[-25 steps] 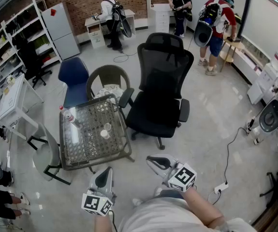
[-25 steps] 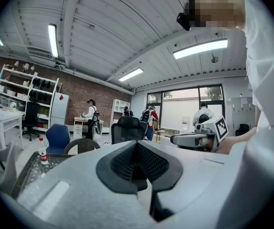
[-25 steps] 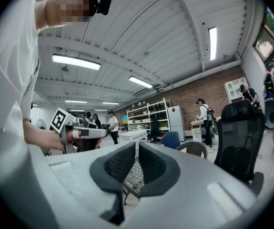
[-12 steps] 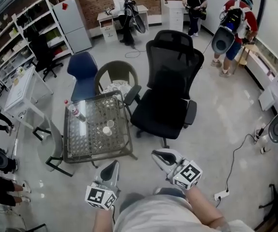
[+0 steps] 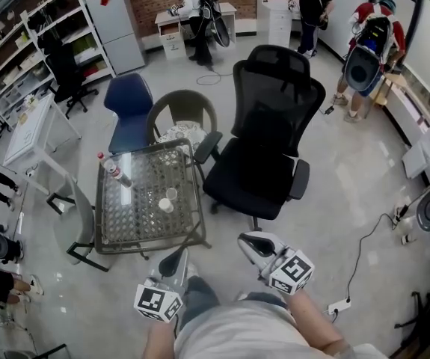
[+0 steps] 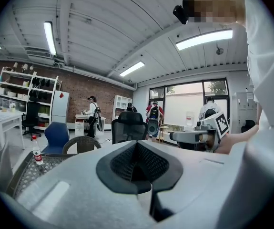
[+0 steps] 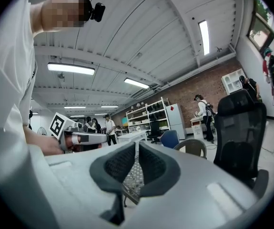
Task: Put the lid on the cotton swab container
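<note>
A small pale cotton swab container and a small round lid beside it sit near the middle of a glass-topped wicker table. Both are too small to tell apart with certainty. My left gripper hangs just short of the table's near edge, its pads pressed together with nothing held. My right gripper is to the right of the table over the floor. A narrow gap shows between its pads, and nothing is in it. Each gripper shows in the other's view, the right gripper and the left gripper.
A water bottle lies on the table's far left. A black office chair stands right of the table, a brown wicker chair and a blue chair behind it. Several people stand at the room's far end. A power strip and cable lie on the floor at right.
The table and chairs have slid a little nearer and to the right in the head view. Both grippers keep the same pose and jaw stance.
</note>
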A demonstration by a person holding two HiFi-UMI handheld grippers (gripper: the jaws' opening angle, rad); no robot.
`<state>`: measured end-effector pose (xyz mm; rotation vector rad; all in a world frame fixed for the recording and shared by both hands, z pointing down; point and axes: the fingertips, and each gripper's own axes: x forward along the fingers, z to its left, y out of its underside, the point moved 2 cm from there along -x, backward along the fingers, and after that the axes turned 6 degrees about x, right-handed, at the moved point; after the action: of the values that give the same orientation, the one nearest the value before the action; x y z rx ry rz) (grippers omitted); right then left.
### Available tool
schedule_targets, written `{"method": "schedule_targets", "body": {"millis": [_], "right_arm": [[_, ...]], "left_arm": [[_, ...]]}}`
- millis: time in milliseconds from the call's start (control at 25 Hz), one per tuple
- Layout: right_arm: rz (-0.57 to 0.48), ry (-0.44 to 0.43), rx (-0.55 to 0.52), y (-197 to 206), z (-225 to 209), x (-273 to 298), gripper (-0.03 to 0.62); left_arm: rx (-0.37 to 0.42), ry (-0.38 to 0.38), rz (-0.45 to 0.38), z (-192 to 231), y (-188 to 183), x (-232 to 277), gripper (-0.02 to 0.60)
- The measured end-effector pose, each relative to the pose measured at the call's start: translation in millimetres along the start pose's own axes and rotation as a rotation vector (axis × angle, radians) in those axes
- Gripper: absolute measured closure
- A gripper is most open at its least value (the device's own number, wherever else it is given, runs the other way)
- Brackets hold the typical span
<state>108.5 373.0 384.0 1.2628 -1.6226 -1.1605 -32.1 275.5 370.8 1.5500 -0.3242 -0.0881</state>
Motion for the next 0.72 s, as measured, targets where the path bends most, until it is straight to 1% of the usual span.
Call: {"method": "schedule_targets", "body": {"millis": [200,520,720], "right_arm": [[0.013,0.034,0.0,-9.2,-16.8,51.0,0.568],[0.024,0.111,0.025,-6.9,-39.0,137.6,0.568],[0.055,0.132,0.024,-0.2,-42.2,189.5,0.568]], "left_arm": [[-0.002,0.029,-0.003,53.8,-7.2,23.5,0.574],[0.001,0.104,0.011,148.6,2.0,57.1,0.574],[-0.013,0.136,0.025,196.4,12.4,67.9,0.574]]}}
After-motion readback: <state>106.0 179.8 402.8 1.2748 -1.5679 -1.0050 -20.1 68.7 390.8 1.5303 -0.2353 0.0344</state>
